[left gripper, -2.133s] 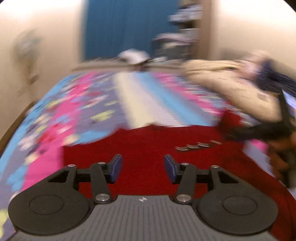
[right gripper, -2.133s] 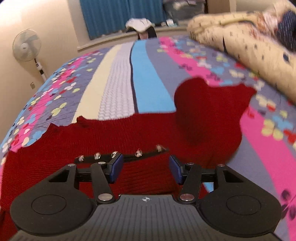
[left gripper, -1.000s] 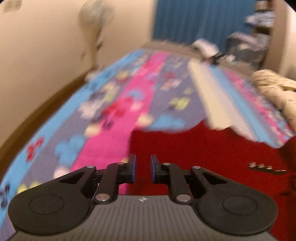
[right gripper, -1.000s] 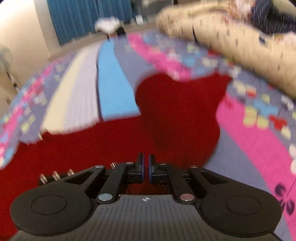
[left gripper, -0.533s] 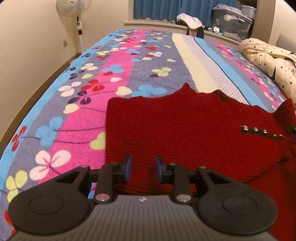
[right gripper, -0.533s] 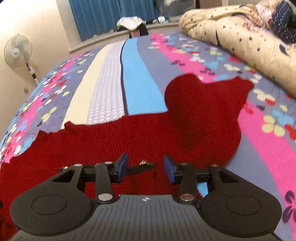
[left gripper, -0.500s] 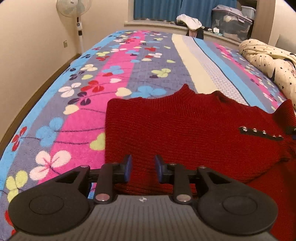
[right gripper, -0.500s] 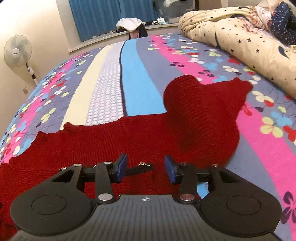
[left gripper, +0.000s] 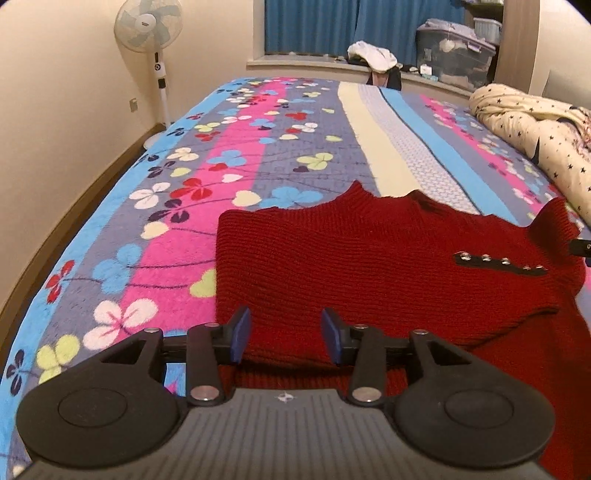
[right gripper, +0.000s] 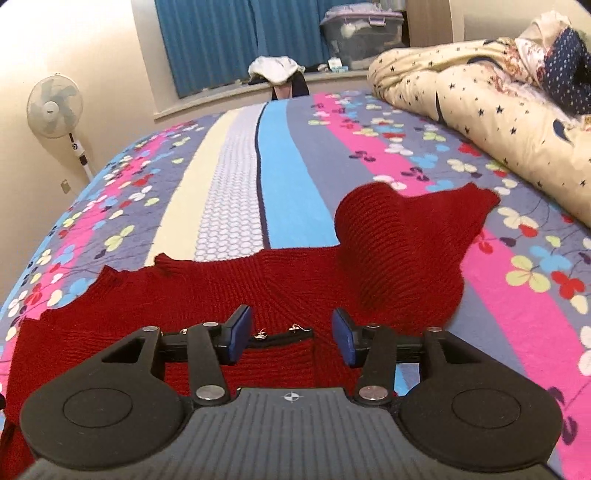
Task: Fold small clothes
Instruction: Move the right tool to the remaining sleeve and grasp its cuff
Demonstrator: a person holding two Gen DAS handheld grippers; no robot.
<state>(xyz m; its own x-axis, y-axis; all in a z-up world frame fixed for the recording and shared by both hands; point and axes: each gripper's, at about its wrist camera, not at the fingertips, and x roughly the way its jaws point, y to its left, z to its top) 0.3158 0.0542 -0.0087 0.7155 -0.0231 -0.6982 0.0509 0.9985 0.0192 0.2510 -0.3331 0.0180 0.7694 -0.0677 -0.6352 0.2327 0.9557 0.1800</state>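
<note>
Both the left gripper (left gripper: 286,334) and right gripper (right gripper: 291,334) hang released, nothing grasped, with the red sweater (left gripper: 369,258) lying just ahead of their fingers.

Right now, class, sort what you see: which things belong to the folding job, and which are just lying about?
Part of the job:
red sweater
left claw, open
right claw, open

Just lying about:
flowered blanket
star-print quilt
fan
storage box
clothes on the sill
</note>
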